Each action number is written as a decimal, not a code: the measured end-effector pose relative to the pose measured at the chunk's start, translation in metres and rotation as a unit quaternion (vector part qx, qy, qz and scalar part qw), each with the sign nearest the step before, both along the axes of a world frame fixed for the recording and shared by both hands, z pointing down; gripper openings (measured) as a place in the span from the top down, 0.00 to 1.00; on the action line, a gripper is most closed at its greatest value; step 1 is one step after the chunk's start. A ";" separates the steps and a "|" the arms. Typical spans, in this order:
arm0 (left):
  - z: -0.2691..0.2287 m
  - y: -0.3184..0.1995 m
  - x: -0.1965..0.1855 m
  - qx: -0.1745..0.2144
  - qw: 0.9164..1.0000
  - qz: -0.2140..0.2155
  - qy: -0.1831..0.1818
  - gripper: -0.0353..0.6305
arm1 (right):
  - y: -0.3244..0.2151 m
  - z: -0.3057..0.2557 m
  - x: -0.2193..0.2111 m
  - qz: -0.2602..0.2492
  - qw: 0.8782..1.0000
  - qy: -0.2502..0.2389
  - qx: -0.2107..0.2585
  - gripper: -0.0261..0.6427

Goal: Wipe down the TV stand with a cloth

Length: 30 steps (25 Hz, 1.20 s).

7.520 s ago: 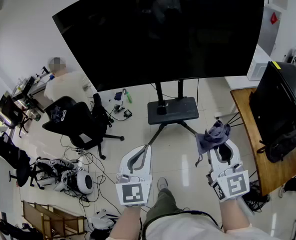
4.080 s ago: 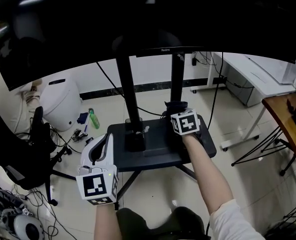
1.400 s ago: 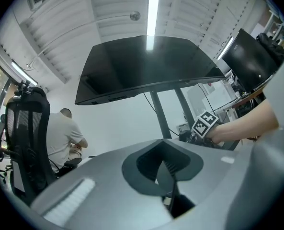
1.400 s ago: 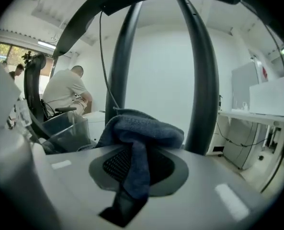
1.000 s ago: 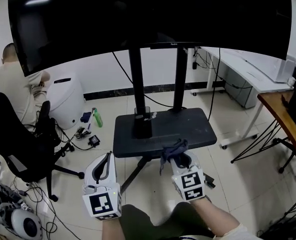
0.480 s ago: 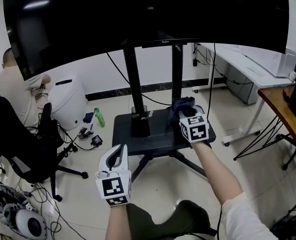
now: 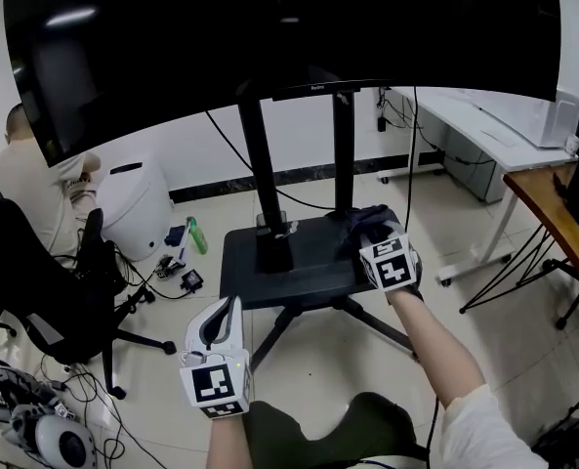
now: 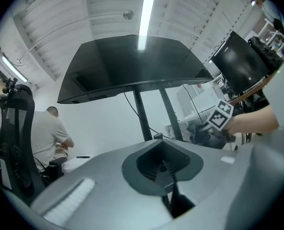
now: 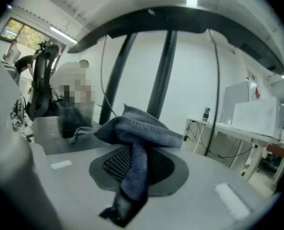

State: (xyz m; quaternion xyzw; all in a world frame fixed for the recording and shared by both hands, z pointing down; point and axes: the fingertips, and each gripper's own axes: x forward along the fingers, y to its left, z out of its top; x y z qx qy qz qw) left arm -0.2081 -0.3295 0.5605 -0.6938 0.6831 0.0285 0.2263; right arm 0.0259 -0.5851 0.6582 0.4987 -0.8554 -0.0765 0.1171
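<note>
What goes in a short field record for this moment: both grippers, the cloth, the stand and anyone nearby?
left gripper: shut, empty, held low in front of the stand, touching nothing
right gripper: shut on the cloth, over the shelf's right end
cloth: blue-grey, bunched, draped over the jaws
TV stand shelf: black, cloth at its right side near the right post; contact not certain
person: seated at left, turned away

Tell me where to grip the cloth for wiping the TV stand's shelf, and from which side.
Probably pinch a bunched fold of the cloth, as the right gripper does, leaving the loose bulk ahead of the jaws. Come from above, on the person's side: the shelf lies flat and the posts stand behind.
</note>
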 end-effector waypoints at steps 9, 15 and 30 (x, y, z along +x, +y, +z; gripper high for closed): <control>0.006 -0.002 0.057 0.009 0.999 0.048 -0.006 0.59 | 0.250 -0.011 0.013 -0.053 0.987 -0.066 0.137 0.83; 0.014 -0.012 0.069 -0.008 0.998 0.056 -0.002 0.58 | 0.125 -0.027 0.039 -0.027 0.994 -0.091 0.063 0.83; 0.024 0.008 0.033 -0.017 1.000 0.008 -0.016 0.58 | -0.078 0.012 0.068 -0.001 0.999 0.009 -0.051 0.83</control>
